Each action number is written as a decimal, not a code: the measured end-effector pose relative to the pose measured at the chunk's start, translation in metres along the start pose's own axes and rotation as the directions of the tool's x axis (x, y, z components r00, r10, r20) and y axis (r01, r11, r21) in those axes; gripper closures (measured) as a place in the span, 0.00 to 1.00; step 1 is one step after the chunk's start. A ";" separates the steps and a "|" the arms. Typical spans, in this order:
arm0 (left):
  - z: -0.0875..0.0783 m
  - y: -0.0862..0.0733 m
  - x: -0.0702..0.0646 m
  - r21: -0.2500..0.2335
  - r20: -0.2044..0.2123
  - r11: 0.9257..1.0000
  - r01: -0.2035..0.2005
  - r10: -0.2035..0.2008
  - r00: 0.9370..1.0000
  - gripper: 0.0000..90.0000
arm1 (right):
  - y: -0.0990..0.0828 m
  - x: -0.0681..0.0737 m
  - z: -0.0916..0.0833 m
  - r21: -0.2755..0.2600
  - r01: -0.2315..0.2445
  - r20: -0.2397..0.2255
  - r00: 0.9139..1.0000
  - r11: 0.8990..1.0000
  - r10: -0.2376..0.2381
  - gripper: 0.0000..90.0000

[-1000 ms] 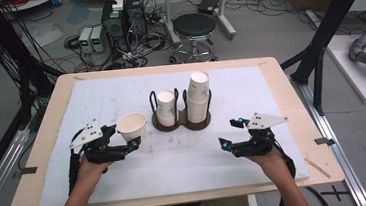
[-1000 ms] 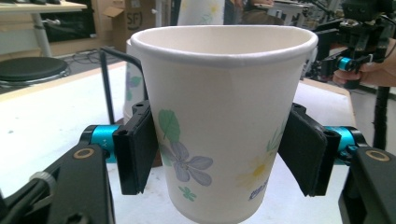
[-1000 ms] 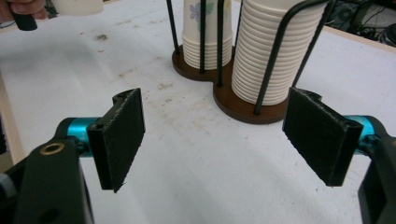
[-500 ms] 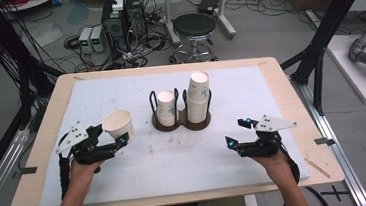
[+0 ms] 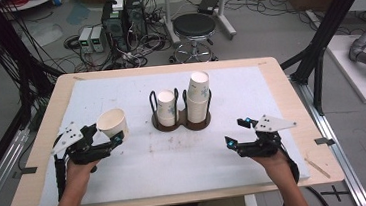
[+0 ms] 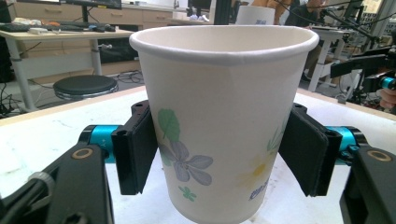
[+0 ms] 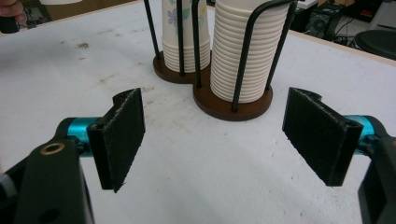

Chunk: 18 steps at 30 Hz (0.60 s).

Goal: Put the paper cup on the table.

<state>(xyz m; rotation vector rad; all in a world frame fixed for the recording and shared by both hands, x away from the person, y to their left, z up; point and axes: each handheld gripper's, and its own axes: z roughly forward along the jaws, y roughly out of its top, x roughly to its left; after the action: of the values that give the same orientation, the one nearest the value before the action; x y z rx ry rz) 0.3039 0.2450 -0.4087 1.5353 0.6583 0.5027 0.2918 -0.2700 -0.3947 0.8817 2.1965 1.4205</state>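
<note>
A: High view: your left gripper (image 5: 105,140) fingers pinch the paper cup (image 5: 112,122), left of the cup holder (image 5: 181,122).

B: Setting it down remains; your right gripper (image 5: 237,134) fingers are spread, empty.

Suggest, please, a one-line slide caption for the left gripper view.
Left gripper clamps an upright floral paper cup just above the white table.
</note>
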 end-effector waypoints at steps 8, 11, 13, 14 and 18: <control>-0.003 -0.010 0.013 -0.004 -0.043 1.000 -0.022 0.022 0.999 0.36 | -0.001 0.000 -0.001 -0.008 0.003 0.001 1.000 1.000 -0.003 0.24; -0.001 -0.013 0.018 0.007 -0.058 1.000 -0.001 0.002 0.998 0.36 | -0.002 0.000 -0.001 -0.006 0.004 0.000 1.000 1.000 -0.004 0.24; 0.001 -0.016 0.022 0.026 -0.076 0.999 0.020 -0.018 0.997 0.36 | -0.003 0.000 -0.002 -0.006 0.009 -0.001 1.000 1.000 -0.009 0.24; 0.001 -0.016 0.022 0.026 -0.076 0.999 0.020 -0.018 0.997 0.36 | -0.003 0.000 -0.002 -0.006 0.009 -0.001 1.000 1.000 -0.009 0.24; 0.008 -0.023 0.032 0.083 -0.115 0.996 0.023 -0.014 0.993 0.36 | -0.005 -0.001 -0.002 -0.003 0.003 -0.001 1.000 1.000 -0.003 0.24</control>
<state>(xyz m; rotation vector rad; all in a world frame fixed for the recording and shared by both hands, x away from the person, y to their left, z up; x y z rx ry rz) 0.3300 0.2610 -0.4348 1.5867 0.7903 0.5582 0.2900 -0.2734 -0.3990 0.8763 2.1946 1.4226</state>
